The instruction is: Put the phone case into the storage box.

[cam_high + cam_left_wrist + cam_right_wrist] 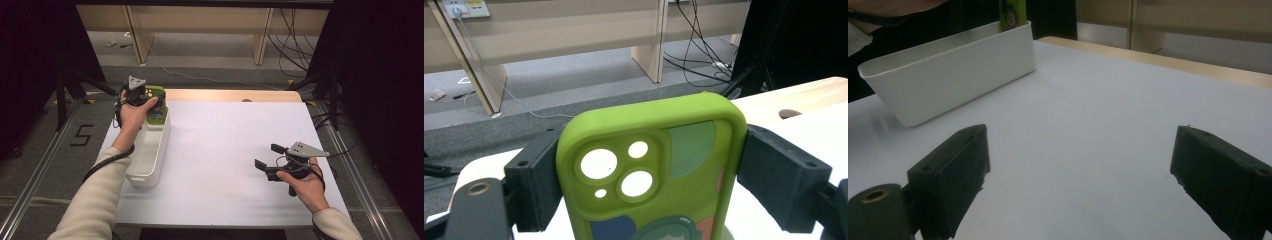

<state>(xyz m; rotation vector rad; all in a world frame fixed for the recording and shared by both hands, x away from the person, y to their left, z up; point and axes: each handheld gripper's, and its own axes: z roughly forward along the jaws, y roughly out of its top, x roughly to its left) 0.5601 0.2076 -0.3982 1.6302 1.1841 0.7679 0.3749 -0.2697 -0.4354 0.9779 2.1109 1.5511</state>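
while your left tool (636,175) has its two black jaws pressed against the long edges of the lime-green soft phone case with round camera cut-outs (649,165), you hold it upright over the far end of the long white plastic bin (150,150), with its lower part seemingly dipping inside. that grip is on a springy shell, so i'd judge the main risk is the case bowing or twisting between the jaws and popping out sideways if you squeeze harder or swing it. if you let go while it stands this tall, it could tip over the bin's rim and land on the white surface (225,145), or drop toward the floor past the far edge, since the bin sits near that corner. the bin looks light; a nudge from the case's bottom edge or from your hand (132,112) could slide it.

your right tool (272,162) rests well apart near the right side of the surface, jaws spread wide and holding nothing, so it cannot steady the bin from there.
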